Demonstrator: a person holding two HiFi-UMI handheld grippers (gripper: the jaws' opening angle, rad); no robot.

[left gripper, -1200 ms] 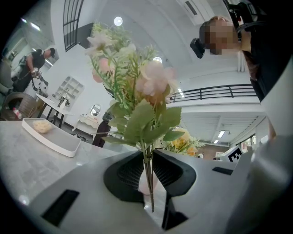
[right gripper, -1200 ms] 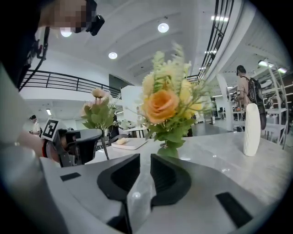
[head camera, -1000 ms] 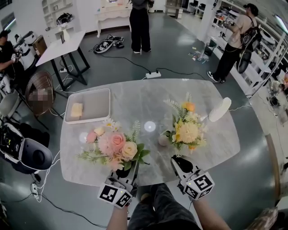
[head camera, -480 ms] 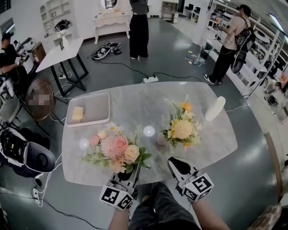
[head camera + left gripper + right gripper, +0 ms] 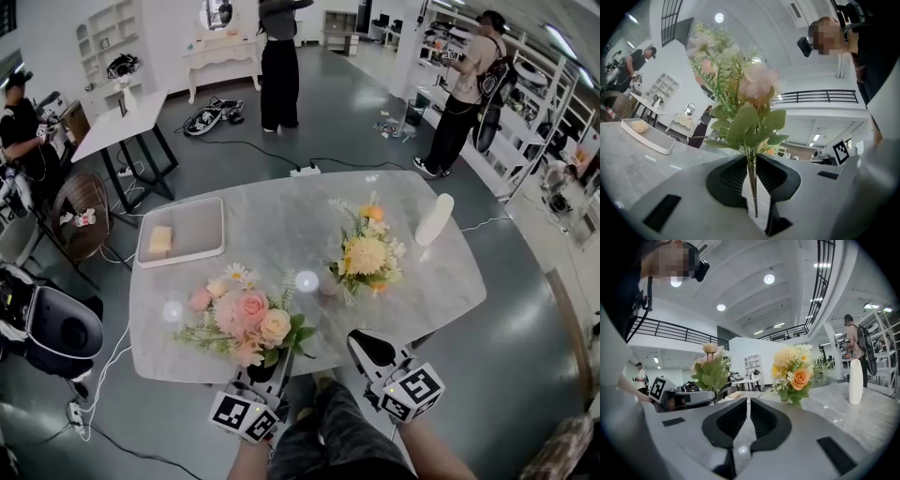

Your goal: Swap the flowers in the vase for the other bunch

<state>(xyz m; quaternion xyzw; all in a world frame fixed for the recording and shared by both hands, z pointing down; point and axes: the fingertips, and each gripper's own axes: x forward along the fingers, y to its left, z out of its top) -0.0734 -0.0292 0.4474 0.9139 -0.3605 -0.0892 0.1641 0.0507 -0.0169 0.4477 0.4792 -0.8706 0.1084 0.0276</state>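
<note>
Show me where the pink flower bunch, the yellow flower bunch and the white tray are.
pink flower bunch (image 5: 249,308), head view, on the big pink rose.
yellow flower bunch (image 5: 365,255), head view, on the large yellow bloom.
white tray (image 5: 199,230), head view, on its bare floor.

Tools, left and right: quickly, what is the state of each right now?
Left tool: closed on the stems of the pink bunch.
Right tool: closed, holding nothing.

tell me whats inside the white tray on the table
One pale yellow block lies near the left end of the white tray; the rest of its floor shows bare. Whatever is beneath the block is covered by it.
</note>
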